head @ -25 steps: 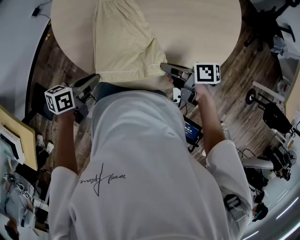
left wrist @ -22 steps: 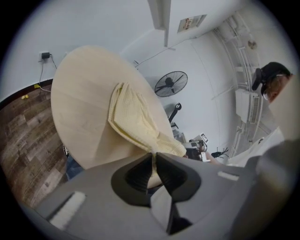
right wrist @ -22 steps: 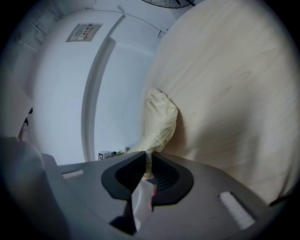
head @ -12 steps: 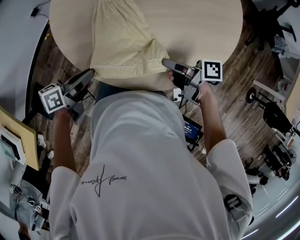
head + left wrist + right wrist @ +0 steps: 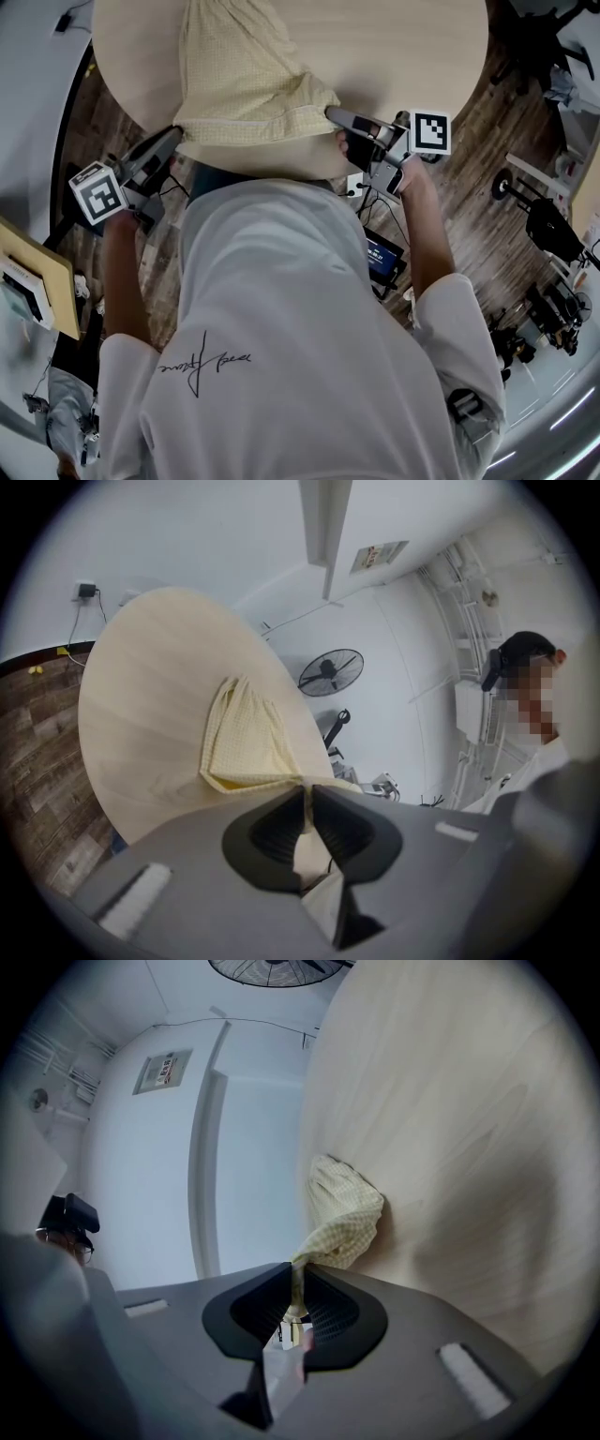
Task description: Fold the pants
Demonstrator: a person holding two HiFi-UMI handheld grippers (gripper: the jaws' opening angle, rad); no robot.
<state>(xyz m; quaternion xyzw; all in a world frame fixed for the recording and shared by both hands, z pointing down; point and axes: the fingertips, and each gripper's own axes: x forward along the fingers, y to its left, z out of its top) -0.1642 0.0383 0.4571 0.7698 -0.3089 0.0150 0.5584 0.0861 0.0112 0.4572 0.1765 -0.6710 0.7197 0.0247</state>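
Pale yellow checked pants (image 5: 239, 84) lie on the round wooden table (image 5: 394, 47), their near edge lifted off the table's front rim. My left gripper (image 5: 173, 134) is shut on the near left corner of the pants (image 5: 246, 738), with cloth pinched between its pads. At the near right corner my right gripper (image 5: 330, 114) is shut on the pants (image 5: 342, 1213), and the fabric runs taut from its jaws to the table. The far end of the pants still rests on the tabletop.
The person's white-shirted back (image 5: 300, 337) fills the lower head view. Wood-plank floor (image 5: 487, 122) surrounds the table. A standing fan (image 5: 330, 672) and white wall lie beyond the table. Black equipment and cables (image 5: 553, 234) sit on the floor at right.
Both grippers have risen and moved toward the table with the pants' near edge; the left one swung outward to the left, and the cloth edge now lies higher over the table rim.
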